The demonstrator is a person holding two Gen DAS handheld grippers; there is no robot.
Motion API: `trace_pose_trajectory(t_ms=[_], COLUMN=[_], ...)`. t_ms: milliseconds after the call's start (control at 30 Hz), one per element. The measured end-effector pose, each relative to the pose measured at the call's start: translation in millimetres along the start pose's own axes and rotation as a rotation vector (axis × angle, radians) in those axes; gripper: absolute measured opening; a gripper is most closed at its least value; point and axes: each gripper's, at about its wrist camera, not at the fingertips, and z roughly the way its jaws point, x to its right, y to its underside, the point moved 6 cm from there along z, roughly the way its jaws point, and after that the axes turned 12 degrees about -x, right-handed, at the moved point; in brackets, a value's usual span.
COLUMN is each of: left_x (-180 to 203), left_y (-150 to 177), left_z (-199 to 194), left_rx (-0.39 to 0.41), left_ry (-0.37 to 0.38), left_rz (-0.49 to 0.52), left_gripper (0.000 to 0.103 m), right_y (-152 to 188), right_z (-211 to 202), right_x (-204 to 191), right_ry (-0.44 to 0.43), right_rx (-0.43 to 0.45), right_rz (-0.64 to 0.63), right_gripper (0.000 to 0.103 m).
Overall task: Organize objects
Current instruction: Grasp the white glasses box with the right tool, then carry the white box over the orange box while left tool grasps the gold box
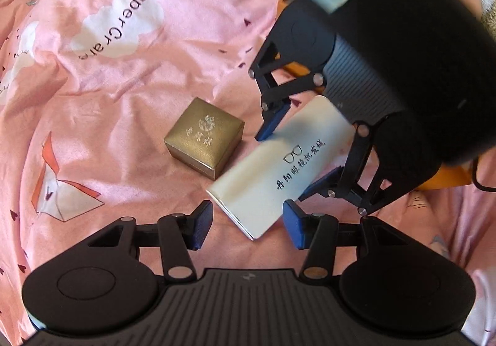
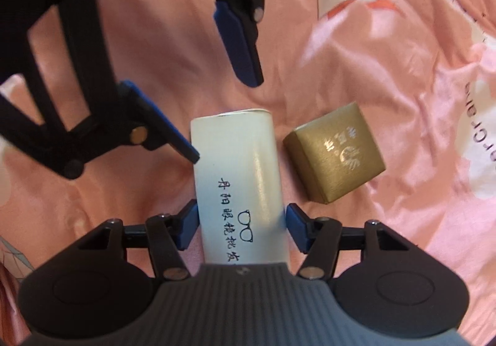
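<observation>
On the pink sheet [image 1: 108,91] we see the white case [image 2: 238,178] lying flat, its long axis running twelve to six between our right claw [image 2: 241,229], whose pads flank its sides; whether they press, we cannot tell. The gold box [image 2: 336,153] sits at two o'clock. Our left claw [image 1: 248,225] gapes empty.

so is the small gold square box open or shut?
Shut: the small gold square box has its lid seated flush, seam closed all round on the pink sheet.
</observation>
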Motion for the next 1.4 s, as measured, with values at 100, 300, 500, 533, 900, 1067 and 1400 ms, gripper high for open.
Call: trace_pose_trajectory(t_ms=[100, 300, 500, 533, 900, 1067, 1400], left_x=[2.5, 12.1, 12.4, 10.7, -39.4, -55.6, -57.2], left_y=[0.3, -2.9, -18.0, -22.2, -53.0, -55.4, -67.0], left_z=[-22.6, -64.5, -72.4, -69.3, -0.4, 22.4, 45.6], left_rx=[0.024, 0.065, 0.086, 0.090, 0.018, 0.009, -0.033], left_ry=[-0.005, -0.048, -0.092, -0.091, -0.027, -0.047, -0.014], left_rz=[0.011, 0.035, 0.011, -0.014, -0.583, -0.763, -0.856], left_gripper=[0.060, 0.062, 0.069, 0.070, 0.079, 0.080, 0.080], right_y=[4.3, 12.9, 26.1, 31.4, 133.6, 163.7, 158.0], right_z=[-28.1, -81.4, -114.2, -116.0, -90.8, -69.4, -29.4], right_x=[2.3, 11.4, 15.3, 16.6, 42.8, 56.3, 71.4], right_ry=[0.032, 0.142, 0.251, 0.265, 0.329, 0.331, 0.292], right_rx=[0.038, 0.074, 0.030, 0.014, -0.205, -0.244, -0.273], right_rz=[-0.010, -0.032, -0.051, -0.049, -0.022, -0.017, -0.067], right_gripper=[0.061, 0.061, 0.061, 0.061, 0.062, 0.062, 0.062])
